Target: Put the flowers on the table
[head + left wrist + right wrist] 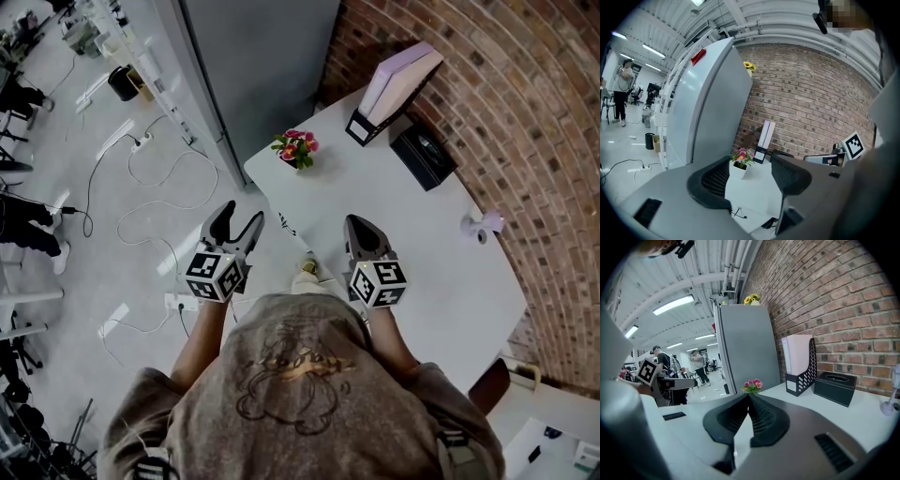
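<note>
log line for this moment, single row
flowers: on table, ungripped | left hand-held gripper: open, empty | right hand-held gripper: shut, empty

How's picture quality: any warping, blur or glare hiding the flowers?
Head view: sharp, evenly lit, flowers clear on the table. Left gripper view: fisheye bends the brick wall, corners black, flowers crisp. Right gripper view: same warping; ceiling light glares mildly.

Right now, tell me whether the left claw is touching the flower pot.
Apart. The head view shows the left claw open near the table edge, with a stretch of bare tabletop between it and the flower pot.
</note>
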The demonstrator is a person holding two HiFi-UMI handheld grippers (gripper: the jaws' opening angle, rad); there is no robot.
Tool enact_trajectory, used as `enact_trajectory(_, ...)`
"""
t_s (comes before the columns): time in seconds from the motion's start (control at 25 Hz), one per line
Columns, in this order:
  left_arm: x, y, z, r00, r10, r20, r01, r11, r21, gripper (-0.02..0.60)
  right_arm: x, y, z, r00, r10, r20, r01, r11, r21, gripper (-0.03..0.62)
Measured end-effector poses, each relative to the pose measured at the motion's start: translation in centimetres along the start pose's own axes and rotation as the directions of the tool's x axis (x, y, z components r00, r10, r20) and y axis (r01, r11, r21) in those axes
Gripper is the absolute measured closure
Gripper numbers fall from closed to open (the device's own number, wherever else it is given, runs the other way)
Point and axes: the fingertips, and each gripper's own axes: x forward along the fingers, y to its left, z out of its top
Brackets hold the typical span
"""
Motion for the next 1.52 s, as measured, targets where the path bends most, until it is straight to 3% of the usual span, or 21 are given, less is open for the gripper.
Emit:
enact_trajectory(0.16, 0.2, 0.0, 0.3, 1.0, -0.008, 0.011, 0.007, 1.0, 0.011, 0.389, 0.0, 0.0, 0.1, 1.0, 0.002, 0.007, -0.002, 1.0, -0.002, 0.591)
enact_trajectory(0.52, 0.0, 1.1, 0.4, 0.999, 0.014, 0.031, -0.014, 1.0, 0.004, 0.523, -0.9, -1.0, 0.5, 0.999, -0.018, 0.027, 0.019, 1.0, -0.02, 0.591)
enact_trajectory(1.52, 1.4, 1.5, -0.6, 1.0, 0.023, 0.004, -0.023, 1.0, -0.019, 0.555, -1.6, -2.7, 0.6, 0.997, -0.062, 0.05, 0.063, 0.998, -0.02, 0.591)
